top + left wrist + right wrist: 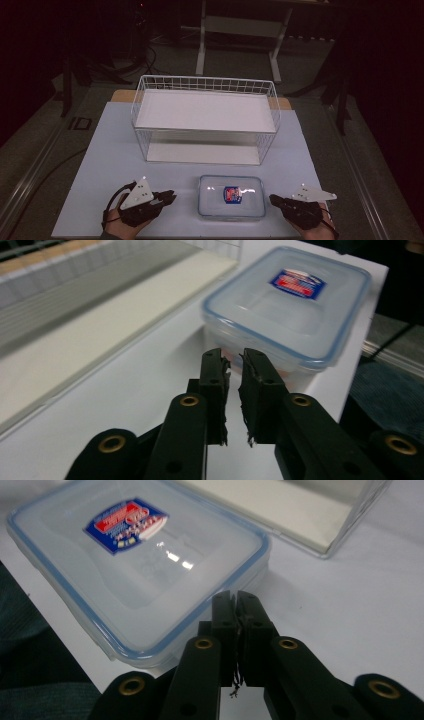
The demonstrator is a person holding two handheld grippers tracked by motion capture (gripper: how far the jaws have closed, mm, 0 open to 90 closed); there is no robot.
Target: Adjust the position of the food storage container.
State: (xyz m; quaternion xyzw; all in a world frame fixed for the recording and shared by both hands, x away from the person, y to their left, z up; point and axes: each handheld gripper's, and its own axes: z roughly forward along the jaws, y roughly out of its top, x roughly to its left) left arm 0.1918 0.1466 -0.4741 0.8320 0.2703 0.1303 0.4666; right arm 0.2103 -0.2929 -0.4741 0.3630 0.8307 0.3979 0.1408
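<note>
Clear lidded box (231, 197) between both tongs, left tongs (169, 196) nearly together, right tongs (274, 200) pressed together, contents hidden

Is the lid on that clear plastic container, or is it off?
On. The lid with its blue seal rim and label sits flat across the container in every view.

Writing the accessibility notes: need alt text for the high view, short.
A clear lidded container with a blue-and-red label sits near the front edge of a white table, between the left gripper and the right gripper, neither touching it. Behind it stands a white wire rack with two shelves.
</note>
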